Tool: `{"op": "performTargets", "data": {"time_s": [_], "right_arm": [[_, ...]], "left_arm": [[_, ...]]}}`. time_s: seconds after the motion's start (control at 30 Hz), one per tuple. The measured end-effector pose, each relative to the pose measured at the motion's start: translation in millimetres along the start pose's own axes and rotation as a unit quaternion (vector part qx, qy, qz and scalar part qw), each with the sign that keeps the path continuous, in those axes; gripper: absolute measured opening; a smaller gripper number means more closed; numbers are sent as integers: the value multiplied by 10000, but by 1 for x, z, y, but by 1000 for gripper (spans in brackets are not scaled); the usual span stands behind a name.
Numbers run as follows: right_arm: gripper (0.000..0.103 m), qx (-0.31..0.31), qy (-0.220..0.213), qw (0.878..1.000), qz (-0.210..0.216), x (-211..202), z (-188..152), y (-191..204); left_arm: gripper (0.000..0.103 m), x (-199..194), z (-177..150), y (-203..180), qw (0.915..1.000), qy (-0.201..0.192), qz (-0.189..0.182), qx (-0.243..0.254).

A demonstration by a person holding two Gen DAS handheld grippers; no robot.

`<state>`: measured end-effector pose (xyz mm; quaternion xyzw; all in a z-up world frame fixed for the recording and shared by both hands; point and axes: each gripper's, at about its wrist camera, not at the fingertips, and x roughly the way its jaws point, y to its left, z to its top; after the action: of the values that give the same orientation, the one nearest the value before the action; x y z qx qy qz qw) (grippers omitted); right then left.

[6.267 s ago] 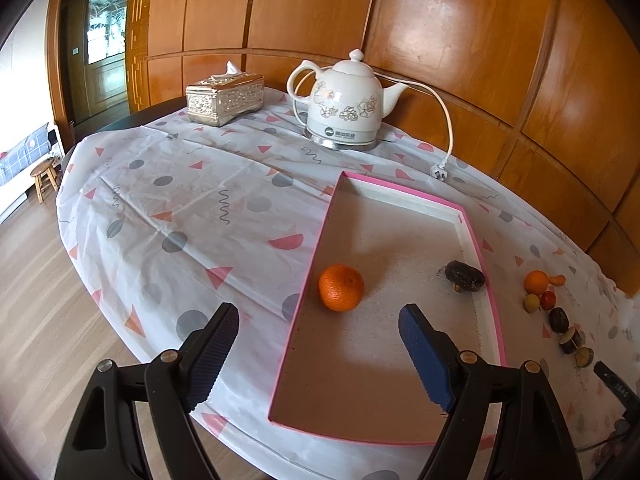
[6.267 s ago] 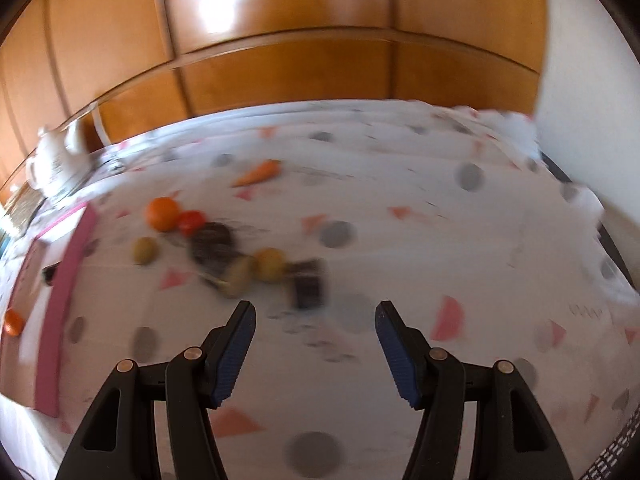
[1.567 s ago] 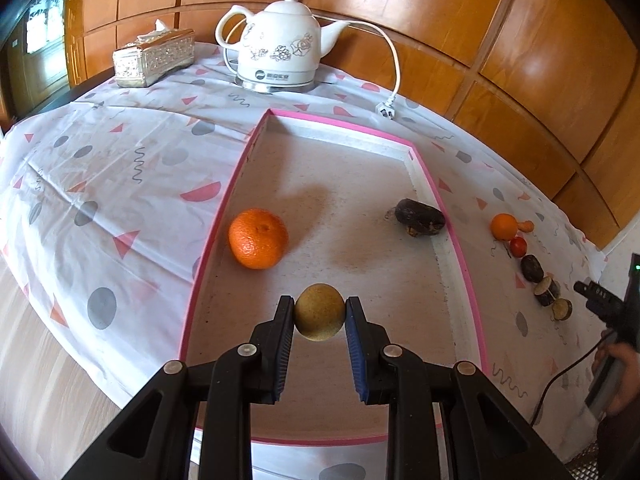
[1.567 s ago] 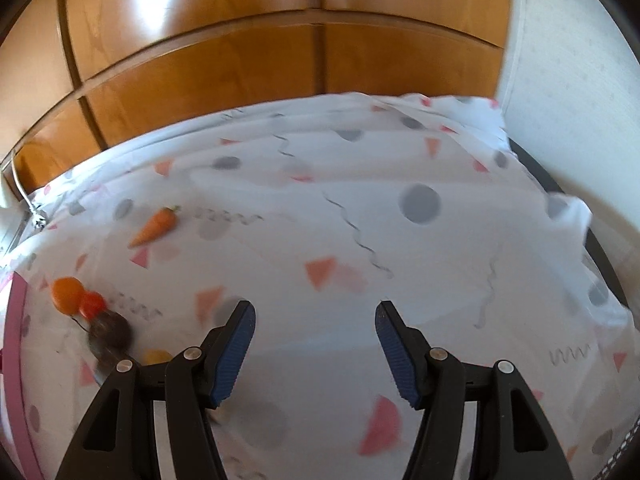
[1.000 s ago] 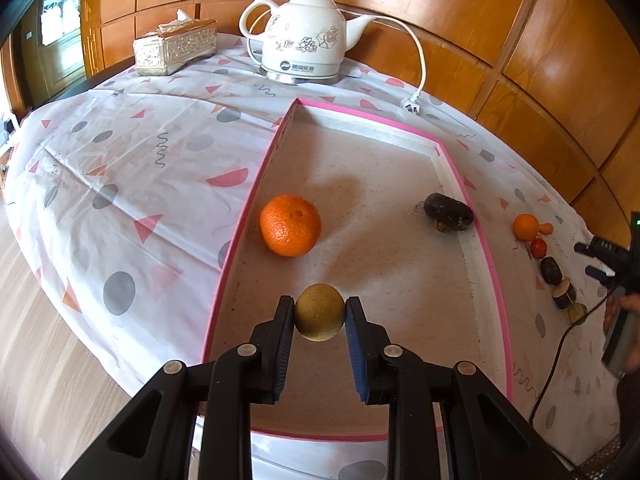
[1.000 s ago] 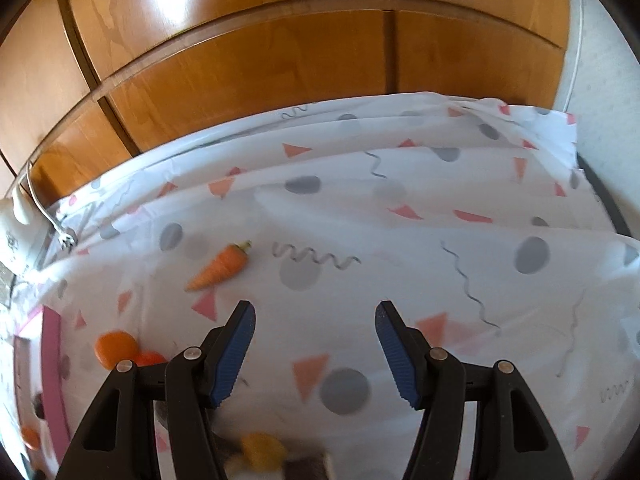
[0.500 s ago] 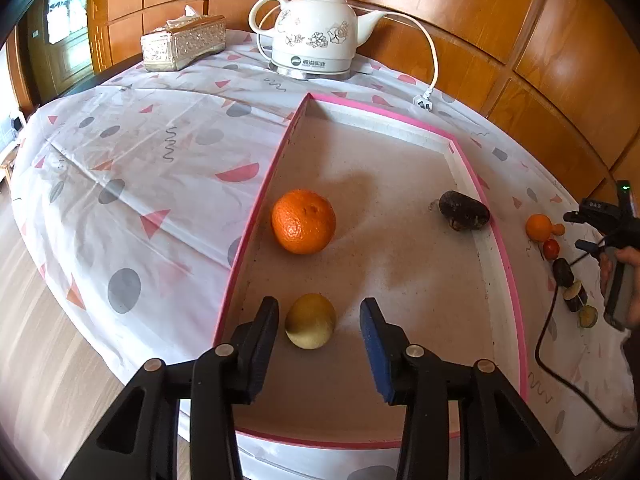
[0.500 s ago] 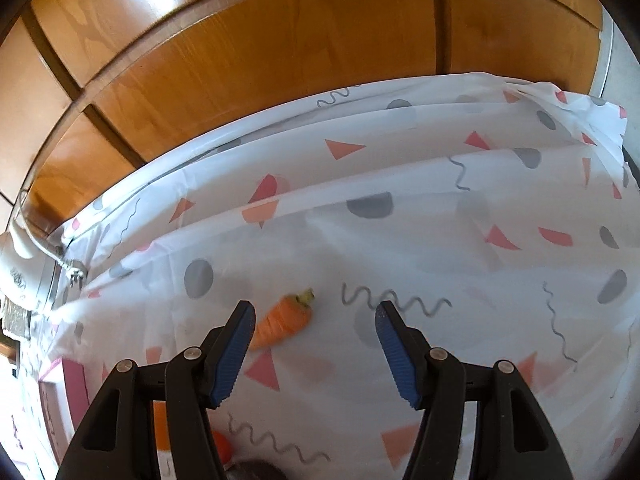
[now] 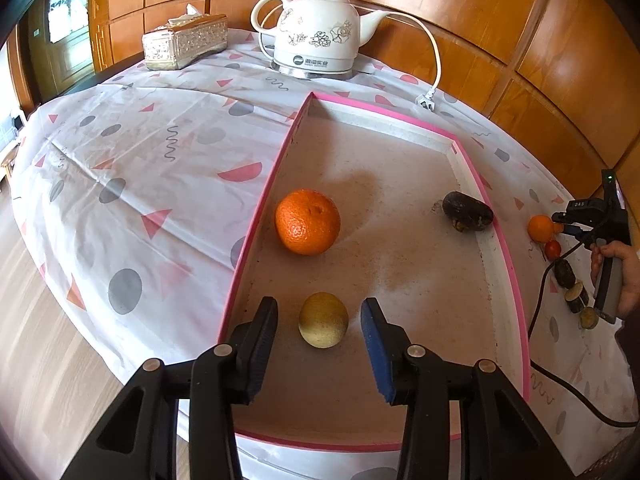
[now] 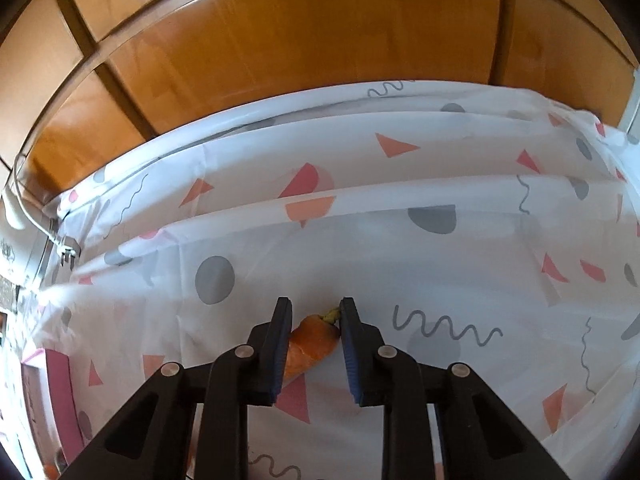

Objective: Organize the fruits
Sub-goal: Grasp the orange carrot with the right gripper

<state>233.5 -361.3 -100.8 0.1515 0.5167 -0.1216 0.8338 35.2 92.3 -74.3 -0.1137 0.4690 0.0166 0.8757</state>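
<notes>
The left gripper [image 9: 320, 334] points steeply down into the pink-rimmed tray [image 9: 502, 240], jaws spread clear of the yellow fruit [image 9: 323, 319] lying on the tray floor near the orange [image 9: 307, 227]. The right gripper [image 10: 313, 338], also tilted steeply down over the tablecloth [image 10: 400, 264], pinches the carrot [image 10: 310, 346]

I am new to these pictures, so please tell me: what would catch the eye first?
The big orange in the pink-edged tray, with a yellowish round fruit lying free between the open left tongs just in front of it. On the spotted tablecloth, the right tongs are shut on a small carrot. A white teapot stands behind the tray.
</notes>
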Motion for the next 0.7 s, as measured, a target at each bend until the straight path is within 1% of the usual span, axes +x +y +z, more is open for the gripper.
{"op": "performTargets", "data": {"time_s": [0.07,0.13,0.17,0.37,0.4,0.43,0.5,0.57,0.7], "right_arm": [[24,-63,-9,10000,-8,-2,-1,-1],[24,-106,-18,9999,-48,-5,-1,-3],[24,-110,-23,9999,-64,-6,-2,-4],[24,-199,-43,9997,-153,-8,-4,-7],[24,-229,-52,9996,-170,-10,-6,-8],[24,-279,-64,9994,-185,-16,-10,-13],[24,-407,-72,9989,-229,-16,-12,-10],[24,-491,-74,9984,-267,-18,-14,-9],[24,-456,-55,9986,-251,-16,-14,-12]], "left_arm": [[44,0,0,0,10000,-12,5,-4],[50,-2,0,0,10000,-41,27,-7],[51,-4,0,0,10000,-68,33,-17],[53,-9,0,0,9999,-137,39,-41],[55,-10,-1,0,9999,-150,30,-47],[58,-11,-1,-1,9998,-164,30,-51],[66,-14,-1,-1,9997,-236,94,-70],[66,-16,0,0,9995,-273,64,-133],[66,-20,0,-1,9992,-366,106,-132]]}}
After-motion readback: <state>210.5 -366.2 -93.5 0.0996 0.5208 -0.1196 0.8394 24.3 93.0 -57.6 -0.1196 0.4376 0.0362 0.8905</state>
